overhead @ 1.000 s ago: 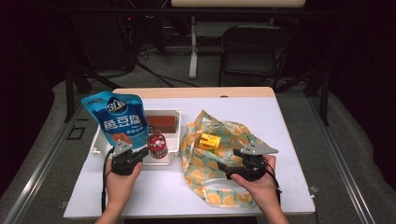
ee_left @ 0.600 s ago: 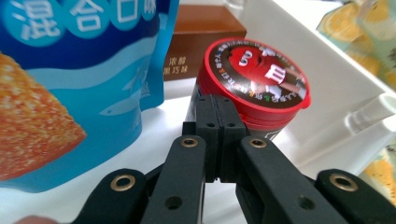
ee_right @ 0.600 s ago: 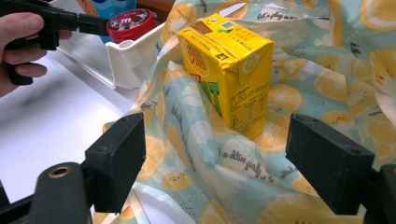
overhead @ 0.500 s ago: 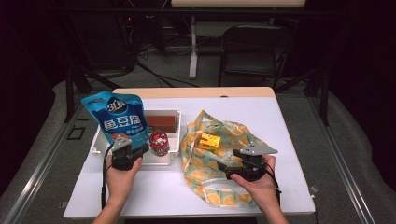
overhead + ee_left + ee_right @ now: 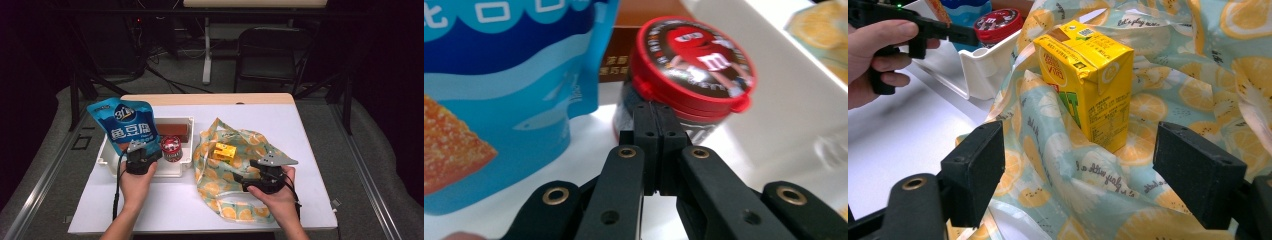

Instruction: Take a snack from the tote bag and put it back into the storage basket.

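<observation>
Here, in the high view, a white tray (image 5: 186, 165) sits left of centre on the table (image 5: 310, 150), and the left gripper (image 5: 138, 156) rests at its near rim, just beside a red-lidded candy tub (image 5: 171, 148). A blue snack pouch (image 5: 123, 125) stands in the tray's left part, with a brown box (image 5: 172, 130) behind the tub. Right of centre lies a lemon-print cloth bag (image 5: 220, 190) with a yellow drink carton (image 5: 224, 151) in it; the right gripper (image 5: 252, 178) sits on the bag's lower right part.

In the left gripper view, the left gripper (image 5: 655, 111) has its jaws pressed together with nothing between them, the tips right at the dark side of the candy tub (image 5: 689, 75) below the lid, centre frame. The blue snack pouch (image 5: 504, 85) takes the left half, and the brown box (image 5: 624, 55) peeks out behind.

In the right gripper view, the right gripper (image 5: 1083, 160) stands spread wide over the cloth bag (image 5: 1088, 200), pinching nothing, with the yellow drink carton (image 5: 1088, 85) upright at centre. The tub (image 5: 998, 22) and the hand (image 5: 878, 55) with the other gripper show at upper left.

The risk, as I judge it, is that shut jaws pushed against the tub would tip or roll it into the pouch; they must open first. The round, smooth side could also slip from a shallow pinch.
</observation>
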Available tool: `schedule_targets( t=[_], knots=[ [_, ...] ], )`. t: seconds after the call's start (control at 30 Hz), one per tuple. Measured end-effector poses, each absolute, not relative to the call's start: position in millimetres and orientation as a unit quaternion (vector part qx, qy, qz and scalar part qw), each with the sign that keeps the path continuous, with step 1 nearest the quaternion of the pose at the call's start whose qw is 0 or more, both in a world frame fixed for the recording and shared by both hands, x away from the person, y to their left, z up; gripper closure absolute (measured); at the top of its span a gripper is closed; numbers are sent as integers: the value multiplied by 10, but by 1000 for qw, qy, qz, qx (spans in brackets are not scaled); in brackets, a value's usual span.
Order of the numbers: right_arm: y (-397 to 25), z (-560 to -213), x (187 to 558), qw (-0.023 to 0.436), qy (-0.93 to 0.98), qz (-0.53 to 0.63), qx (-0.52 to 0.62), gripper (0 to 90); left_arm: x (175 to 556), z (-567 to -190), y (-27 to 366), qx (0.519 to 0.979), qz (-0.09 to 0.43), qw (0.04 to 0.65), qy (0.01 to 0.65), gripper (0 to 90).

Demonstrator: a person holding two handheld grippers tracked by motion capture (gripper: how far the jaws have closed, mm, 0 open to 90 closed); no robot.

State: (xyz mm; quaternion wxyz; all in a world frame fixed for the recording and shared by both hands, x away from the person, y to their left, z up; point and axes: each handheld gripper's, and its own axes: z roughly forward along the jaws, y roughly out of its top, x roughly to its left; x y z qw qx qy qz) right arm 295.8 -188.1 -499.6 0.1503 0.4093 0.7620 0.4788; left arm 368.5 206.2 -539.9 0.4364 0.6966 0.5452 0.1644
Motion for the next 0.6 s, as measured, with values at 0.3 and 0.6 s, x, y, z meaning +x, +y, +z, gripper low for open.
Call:
schedule_targets(
  t=[0.3, 0.6],
  knots=[
    [-1884, -4999, 2957, 150, 763, 477, 409, 204, 3816, -5424, 1944, 681, 150, 446, 560, 900],
    [-1876, -4996, 2951, 151, 763, 481, 406, 224, 3870, -5391, 1794, 685, 150, 447, 556, 900]
  ],
)
